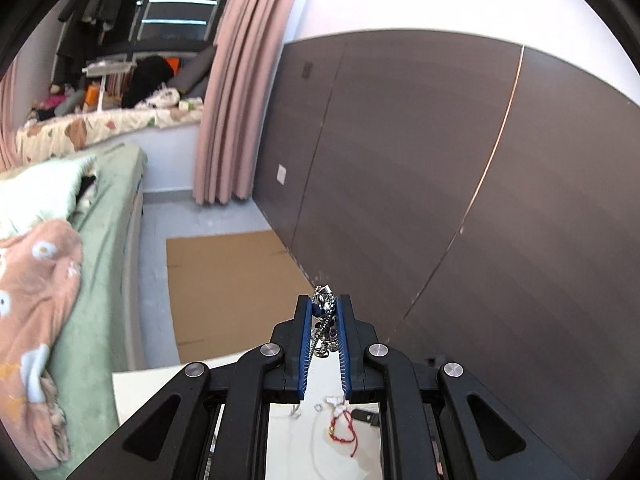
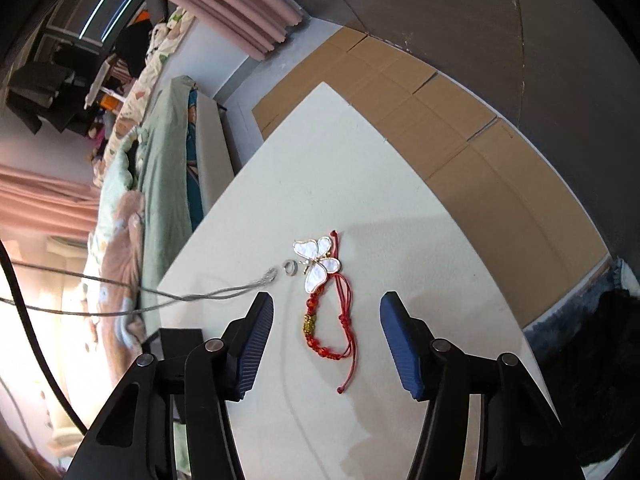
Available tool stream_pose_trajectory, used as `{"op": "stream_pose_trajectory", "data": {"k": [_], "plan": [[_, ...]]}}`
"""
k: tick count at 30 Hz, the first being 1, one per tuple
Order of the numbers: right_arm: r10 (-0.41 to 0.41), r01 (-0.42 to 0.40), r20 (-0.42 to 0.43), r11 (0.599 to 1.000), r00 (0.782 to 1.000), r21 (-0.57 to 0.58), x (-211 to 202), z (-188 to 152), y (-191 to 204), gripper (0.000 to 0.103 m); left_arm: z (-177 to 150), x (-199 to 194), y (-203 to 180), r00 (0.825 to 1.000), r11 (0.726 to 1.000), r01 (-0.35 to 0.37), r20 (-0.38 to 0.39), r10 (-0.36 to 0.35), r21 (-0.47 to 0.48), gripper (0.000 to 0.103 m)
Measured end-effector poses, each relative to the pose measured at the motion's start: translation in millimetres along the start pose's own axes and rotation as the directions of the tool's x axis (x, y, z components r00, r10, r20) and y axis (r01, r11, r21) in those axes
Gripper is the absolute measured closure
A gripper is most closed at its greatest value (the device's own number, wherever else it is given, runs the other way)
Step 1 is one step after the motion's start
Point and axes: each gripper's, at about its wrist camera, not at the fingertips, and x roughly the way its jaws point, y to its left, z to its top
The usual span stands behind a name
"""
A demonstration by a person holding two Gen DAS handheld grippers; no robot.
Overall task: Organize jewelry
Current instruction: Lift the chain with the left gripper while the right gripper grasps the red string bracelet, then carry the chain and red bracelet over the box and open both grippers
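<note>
Left wrist view sits high, facing the dark wall panels, white table barely in frame below; right wrist view tilts steeply down, close over that table; both catch the red bracelet

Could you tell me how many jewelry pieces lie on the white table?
4, maybe more hidden: red cord bracelet between the right gripper's open fingers, butterfly piece overlapping its top, small ring left of that, silver chain farther left.
</note>
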Motion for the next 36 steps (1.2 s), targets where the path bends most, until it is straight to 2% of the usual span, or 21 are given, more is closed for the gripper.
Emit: {"op": "stream_pose_trajectory", "data": {"k": [6,14,17,20,21,22,23,26,28,31,36], "plan": [[-0.085,0.08,-0.032,0.989,0.996,-0.128,14,-9,21,0.051,10,-26,4,0.999,1.0,-0.019,0.044,0.019,0.011,0.091],[-0.21,0.198,-0.014,0.94,0.978,-0.278,32,-20,49,0.053,22,-53,25,0.995,0.999,-0.05,0.087,0.05,-0.008,0.091],[-0.306,0.298,0.033,0.889,0.951,-0.347,40,-25,62,0.059,26,-63,30,0.993,0.998,-0.059,0.101,0.06,-0.011,0.091],[-0.41,0.41,0.096,0.805,0.907,-0.428,48,-36,78,0.062,29,-74,30,0.99,0.998,-0.07,0.119,0.071,-0.006,0.091],[-0.431,0.435,0.118,0.778,0.894,-0.453,50,-40,83,0.068,31,-78,30,0.989,0.997,-0.073,0.126,0.073,-0.004,0.091],[-0.421,0.423,0.114,0.779,0.9,-0.463,49,-43,86,0.075,33,-82,30,0.988,0.997,-0.076,0.132,0.075,-0.001,0.091],[-0.418,0.417,0.108,0.775,0.902,-0.475,50,-44,90,0.09,34,-86,31,0.987,0.997,-0.079,0.138,0.078,0.001,0.091],[-0.4,0.393,0.096,0.779,0.912,-0.488,48,-49,92,0.091,35,-92,34,0.986,0.996,-0.084,0.146,0.083,0.001,0.091],[-0.349,0.338,0.071,0.808,0.934,-0.482,42,-51,92,0.091,35,-96,38,0.986,0.996,-0.086,0.147,0.085,0.0,0.091],[-0.24,0.238,0.055,0.853,0.969,-0.464,25,-54,96,0.091,33,-99,41,0.985,0.996,-0.09,0.148,0.09,-0.006,0.091],[-0.061,0.072,0.039,0.901,0.997,-0.428,4,-57,108,0.091,29,-103,44,0.984,0.995,-0.099,0.146,0.099,-0.011,0.091]]}}
